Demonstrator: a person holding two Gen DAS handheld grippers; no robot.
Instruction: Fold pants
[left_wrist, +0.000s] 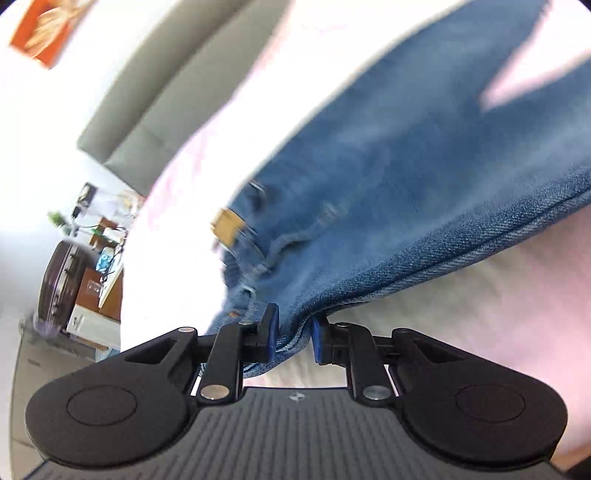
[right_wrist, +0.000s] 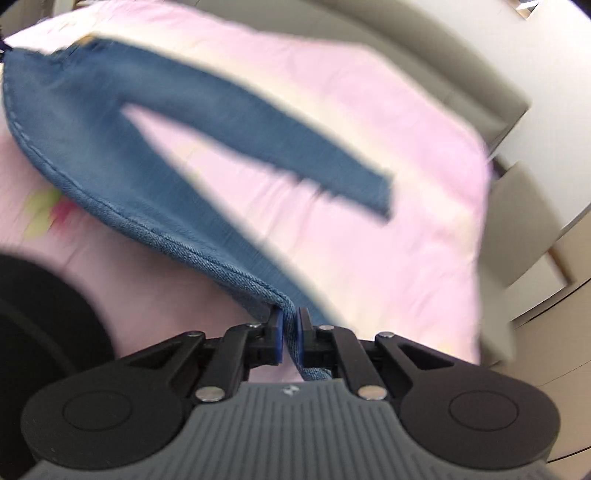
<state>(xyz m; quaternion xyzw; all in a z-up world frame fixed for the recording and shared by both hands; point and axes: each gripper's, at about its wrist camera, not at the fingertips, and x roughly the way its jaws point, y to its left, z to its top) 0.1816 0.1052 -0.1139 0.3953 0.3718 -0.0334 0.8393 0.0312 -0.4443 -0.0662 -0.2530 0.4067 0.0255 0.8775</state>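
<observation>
Blue denim pants (left_wrist: 388, 184) hang stretched in the air above a pink bed cover (left_wrist: 517, 295). My left gripper (left_wrist: 293, 338) is shut on the waistband end, near a tan label (left_wrist: 227, 223). My right gripper (right_wrist: 290, 338) is shut on the hem end of one leg of the pants (right_wrist: 147, 155). That leg's seamed edge runs taut between the two grippers. The other leg (right_wrist: 295, 147) hangs free, its hem over the pink cover (right_wrist: 388, 258).
A grey headboard (left_wrist: 155, 110) stands behind the bed. A dark suitcase (left_wrist: 59, 280) and a cluttered desk (left_wrist: 107, 236) are at the left. Beige wardrobe panels (right_wrist: 528, 221) stand to the right of the bed. A dark shape (right_wrist: 37, 314) sits at lower left.
</observation>
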